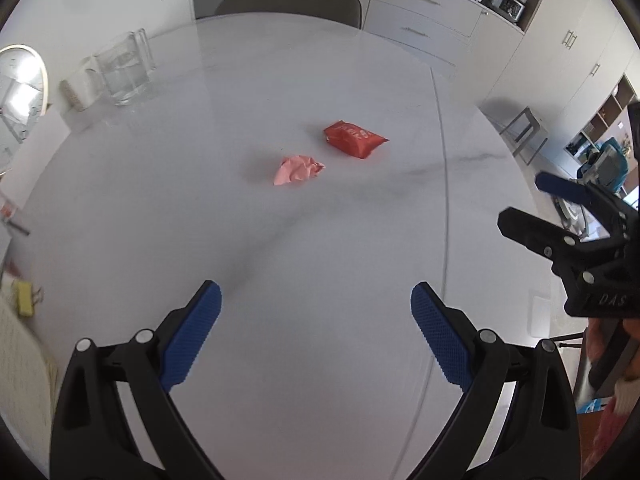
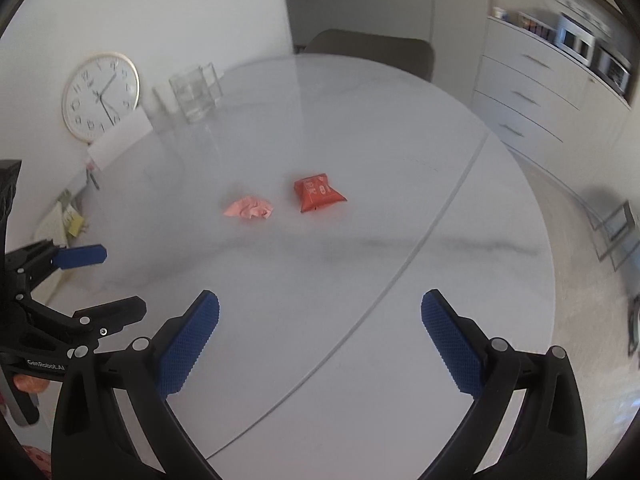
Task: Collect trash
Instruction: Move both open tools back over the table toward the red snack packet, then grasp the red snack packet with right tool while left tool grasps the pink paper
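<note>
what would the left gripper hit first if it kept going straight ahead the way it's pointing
Probably the crumpled pink paper: it lies on the table roughly ahead of the open left gripper, with only bare tabletop between. The red wrapper sits further back and right. Depth is hard to judge.

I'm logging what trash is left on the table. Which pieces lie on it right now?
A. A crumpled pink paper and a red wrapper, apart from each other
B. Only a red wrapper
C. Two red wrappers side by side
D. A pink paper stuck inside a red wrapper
A: the pink paper and the red wrapper lie near the middle of the table with bare tabletop between them; both claws are open and hold nothing.
</note>
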A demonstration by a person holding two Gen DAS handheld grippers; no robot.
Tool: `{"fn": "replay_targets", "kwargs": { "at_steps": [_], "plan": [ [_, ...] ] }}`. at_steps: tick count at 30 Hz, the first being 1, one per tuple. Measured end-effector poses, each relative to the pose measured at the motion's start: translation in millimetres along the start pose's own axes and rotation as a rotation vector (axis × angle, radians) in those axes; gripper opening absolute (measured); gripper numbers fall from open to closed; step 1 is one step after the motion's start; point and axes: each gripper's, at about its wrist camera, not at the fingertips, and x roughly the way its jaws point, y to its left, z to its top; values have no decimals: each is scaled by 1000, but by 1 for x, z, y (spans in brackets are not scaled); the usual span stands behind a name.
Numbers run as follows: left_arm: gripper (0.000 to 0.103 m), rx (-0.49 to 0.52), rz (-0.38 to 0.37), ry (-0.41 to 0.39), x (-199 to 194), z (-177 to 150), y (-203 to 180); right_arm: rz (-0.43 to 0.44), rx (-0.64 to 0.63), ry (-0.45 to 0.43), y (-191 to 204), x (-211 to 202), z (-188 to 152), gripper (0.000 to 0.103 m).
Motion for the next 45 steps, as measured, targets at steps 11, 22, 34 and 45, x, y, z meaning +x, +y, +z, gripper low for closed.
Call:
{"fn": "replay_targets", "kwargs": {
  "at_steps": [11, 22, 34, 45],
  "plan": [
    [92, 67, -22, 58, 94, 71, 42, 40, -105, 145, -17, 139, 73, 100],
    [92, 122, -59, 67, 117, 76, 51, 94, -220, 222, 6, 185, 95, 69],
    [92, 234, -64, 42, 128, 90, 32, 60, -189, 229, -2, 169, 94, 47],
    [59, 411, -23, 18, 151, 99, -6, 76, -40, 160, -36, 119, 73, 48]
  ]
}}
